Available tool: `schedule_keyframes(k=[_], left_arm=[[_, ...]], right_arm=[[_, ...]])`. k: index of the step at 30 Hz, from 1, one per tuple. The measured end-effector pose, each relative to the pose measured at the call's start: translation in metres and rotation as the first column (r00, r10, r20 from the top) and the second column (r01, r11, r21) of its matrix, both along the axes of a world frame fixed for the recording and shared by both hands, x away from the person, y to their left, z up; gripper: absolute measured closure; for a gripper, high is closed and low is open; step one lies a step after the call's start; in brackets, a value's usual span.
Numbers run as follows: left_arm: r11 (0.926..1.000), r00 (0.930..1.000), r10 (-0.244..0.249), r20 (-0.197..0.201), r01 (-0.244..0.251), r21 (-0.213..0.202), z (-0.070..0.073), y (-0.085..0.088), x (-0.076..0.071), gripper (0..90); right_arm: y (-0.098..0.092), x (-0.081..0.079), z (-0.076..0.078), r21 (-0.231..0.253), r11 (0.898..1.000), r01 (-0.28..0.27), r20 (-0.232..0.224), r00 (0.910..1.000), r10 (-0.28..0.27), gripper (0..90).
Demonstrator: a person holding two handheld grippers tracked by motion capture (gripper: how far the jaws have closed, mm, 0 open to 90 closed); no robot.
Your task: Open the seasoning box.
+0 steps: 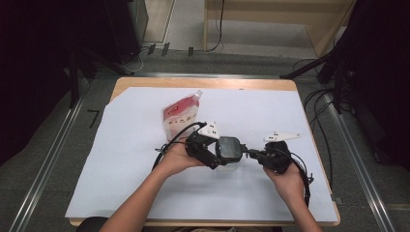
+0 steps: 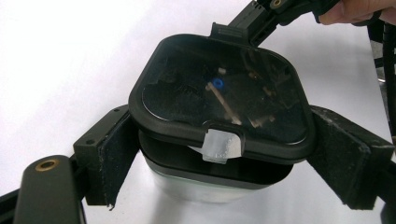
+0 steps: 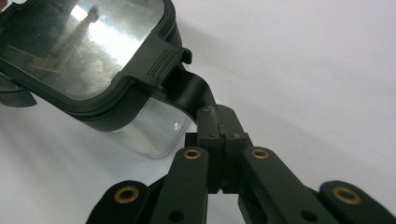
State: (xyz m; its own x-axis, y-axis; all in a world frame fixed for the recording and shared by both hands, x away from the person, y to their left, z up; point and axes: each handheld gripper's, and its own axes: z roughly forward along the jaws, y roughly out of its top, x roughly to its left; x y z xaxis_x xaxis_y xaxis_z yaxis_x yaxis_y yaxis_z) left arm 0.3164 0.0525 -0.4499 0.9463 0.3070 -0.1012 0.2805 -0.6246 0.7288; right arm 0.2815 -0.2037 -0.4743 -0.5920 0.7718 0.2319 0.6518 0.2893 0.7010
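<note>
A small clear container [image 1: 229,151] with a black-framed, see-through lid [image 2: 219,93] stands on the white sheet. My left gripper [image 2: 223,140] is shut on it, one pad on each side at lid height. In the left gripper view a taped white tab [image 2: 222,145] hangs from the lid's near edge, and a dark gap shows between lid and collar there. My right gripper [image 3: 219,123] is shut on the black latch flap [image 3: 189,91] that sticks out from the lid's far side. In the high view the left gripper [image 1: 212,152] and right gripper [image 1: 252,154] flank the container.
A red and white spouted pouch [image 1: 181,114] lies on the white sheet [image 1: 121,159] just behind the left hand. The wooden table's edge [image 1: 203,82] runs along the back. Cables trail from both grippers toward the person.
</note>
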Motion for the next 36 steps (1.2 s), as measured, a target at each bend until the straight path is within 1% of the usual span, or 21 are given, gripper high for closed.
schedule_keyframes(k=[2, 7, 10, 14, 18, 20, 21, 22, 23, 25, 28, 29, 30, 33, 34, 35, 36], left_arm=[[0.9999, 1.0000, -0.007, 0.001, 0.007, 0.008, 0.001, 0.000, 0.001, 15.2], [0.9998, 1.0000, -0.005, 0.005, 0.005, 0.017, 0.003, -0.002, 0.000, 15.2], [0.9998, 1.0000, -0.006, 0.005, 0.006, 0.020, 0.004, -0.002, 0.001, 15.2], [0.9999, 1.0000, -0.006, 0.007, 0.006, 0.010, 0.006, -0.003, 0.000, 15.0], [0.9998, 0.9999, -0.008, 0.015, 0.007, 0.018, 0.008, -0.004, -0.001, 15.2], [0.9997, 0.9997, -0.017, 0.019, 0.016, 0.019, 0.011, -0.005, -0.002, 16.1], [0.9999, 0.9997, -0.015, 0.018, 0.015, 0.001, 0.013, -0.005, -0.002, 17.0], [0.9999, 0.9998, -0.011, 0.015, 0.011, -0.009, 0.015, -0.006, -0.003, 18.5], [0.9999, 0.9998, -0.016, 0.011, 0.016, -0.005, 0.016, -0.006, -0.002, 18.5], [0.9999, 0.9997, -0.017, 0.016, 0.016, 0.004, 0.016, -0.007, -0.002, 18.6], [0.9999, 0.9999, -0.013, 0.010, 0.013, 0.006, 0.016, -0.007, -0.002, 18.7], [1.0000, 0.9999, -0.004, 0.009, 0.004, -0.003, 0.017, -0.008, -0.003, 18.7], [1.0000, 0.9999, -0.004, 0.013, 0.004, 0.004, 0.018, -0.008, -0.003, 18.7], [1.0000, 1.0000, 0.007, 0.000, -0.007, 0.007, 0.022, -0.010, -0.002, 18.8], [1.0000, 1.0000, 0.004, -0.001, -0.004, 0.008, 0.022, -0.011, -0.002, 18.8], [0.9999, 1.0000, 0.008, 0.001, -0.008, 0.011, 0.023, -0.011, -0.002, 18.9], [0.9999, 1.0000, 0.008, -0.006, -0.008, 0.015, 0.023, -0.011, -0.001, 19.0]], right_arm=[[0.000, 0.000, 0.000, 0.002, 1.000, -0.002, 0.001, 1.0000, 0.002, 90.0], [0.000, 0.000, 0.000, 0.001, 1.000, -0.002, -0.003, 1.0000, 0.002, 90.0], [0.000, 0.000, 0.000, 0.003, 1.000, -0.001, 0.003, 1.0000, 0.001, 90.0], [0.000, 0.000, 0.000, 0.002, 1.000, -0.002, 0.009, 1.0000, 0.002, 90.0], [0.000, -0.001, 0.001, 0.006, 1.000, -0.001, 0.009, 1.0000, 0.001, 90.0], [0.000, -0.001, 0.001, 0.011, 1.000, -0.004, 0.006, 1.0000, 0.004, 90.0], [0.001, -0.002, 0.002, 0.015, 1.000, -0.009, 0.004, 0.9999, 0.009, 90.0], [0.002, -0.002, 0.002, 0.007, 1.000, -0.009, 0.010, 0.9999, 0.009, 90.0], [0.002, -0.002, 0.002, 0.005, 1.000, -0.012, 0.018, 0.9998, 0.012, 90.0], [0.002, -0.003, 0.002, 0.008, 1.000, -0.010, 0.012, 0.9999, 0.010, 90.0], [0.002, -0.002, 0.002, 0.009, 1.000, -0.010, 0.008, 0.9999, 0.010, 90.0], [0.002, -0.002, 0.002, 0.009, 1.000, -0.008, 0.009, 0.9999, 0.008, 90.0], [0.002, -0.002, 0.002, 0.009, 1.000, -0.008, 0.009, 0.9999, 0.008, 90.0], [0.002, -0.002, 0.002, 0.013, 1.000, -0.012, 0.008, 0.9999, 0.012, 90.0], [0.002, -0.002, 0.002, 0.013, 1.000, -0.011, 0.008, 0.9999, 0.011, 90.0], [0.002, -0.002, 0.002, 0.012, 1.000, -0.012, 0.010, 0.9999, 0.012, 90.0], [0.001, -0.001, 0.001, 0.014, 1.000, -0.015, 0.015, 0.9998, 0.015, 90.0]])
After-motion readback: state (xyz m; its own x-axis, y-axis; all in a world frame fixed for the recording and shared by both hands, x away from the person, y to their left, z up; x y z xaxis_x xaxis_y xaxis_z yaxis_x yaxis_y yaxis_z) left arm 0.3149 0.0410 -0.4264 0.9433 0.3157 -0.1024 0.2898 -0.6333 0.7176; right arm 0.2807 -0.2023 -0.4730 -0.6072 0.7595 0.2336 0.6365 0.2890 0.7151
